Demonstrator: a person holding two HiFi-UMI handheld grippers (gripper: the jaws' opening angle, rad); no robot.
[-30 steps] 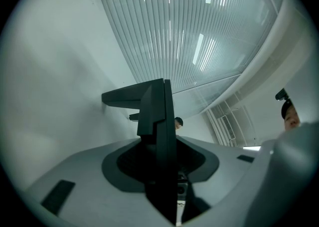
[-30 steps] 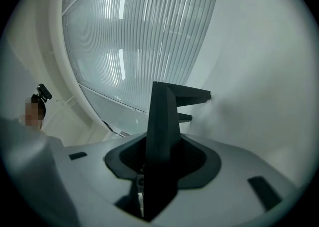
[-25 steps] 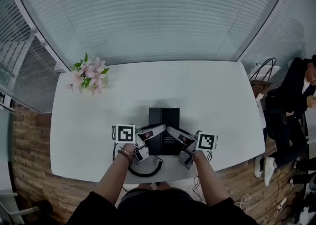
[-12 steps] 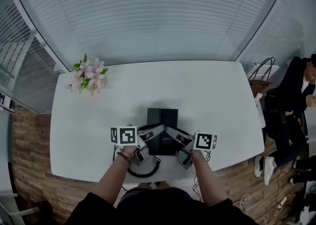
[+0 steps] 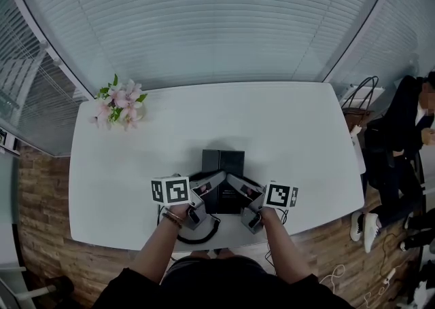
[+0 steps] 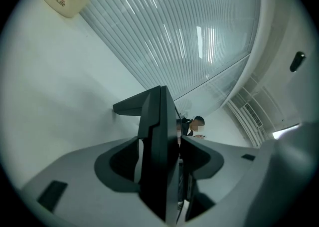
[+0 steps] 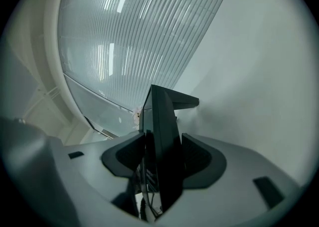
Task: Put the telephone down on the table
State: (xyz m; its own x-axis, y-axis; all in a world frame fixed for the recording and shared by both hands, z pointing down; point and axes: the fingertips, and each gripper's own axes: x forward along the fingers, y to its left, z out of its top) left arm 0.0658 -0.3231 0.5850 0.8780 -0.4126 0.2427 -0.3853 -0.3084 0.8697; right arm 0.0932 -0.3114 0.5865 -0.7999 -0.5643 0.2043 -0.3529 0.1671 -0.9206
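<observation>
Table point(image 5: 285, 131): white, rounded corners, set against a wall of slatted blinds point(image 5: 217, 22); the landmark for all places below.
Telephone point(image 5: 224, 182): black desk set, resting on the table at the middle of its near edge, its back pointing toward the table's far side.
Cord point(image 5: 200, 236): black, lying in a loop on the table at the very near edge, just left of middle.
Left gripper point(image 6: 160, 158): over the table's near edge, left of middle. Its jaws have just been opening and now stand apart, with the telephone's dark edge between them. A pale sliver shows between the edge and one pad, and a gap beside the other.
Right gripper point(image 7: 163, 161): over the table's near edge, right of middle. Its jaws have just been opening and are spread, with the telephone's other edge between them. The pads lie close along it without clamping it.
Left hand point(image 5: 178, 211): on the left gripper's handle at the table's near edge; bracelet at the wrist.
Right hand point(image 5: 266, 214): on the right gripper's handle at the table's near edge.
Flowers point(image 5: 119, 104): pink, with green leaves, in a cream pot at the table's far left corner.
Seated person point(image 5: 394, 151): dark clothes, off the table's right end, well apart from it.
Floor point(image 5: 41, 233): wood boards, showing past the table's left and near edges.
</observation>
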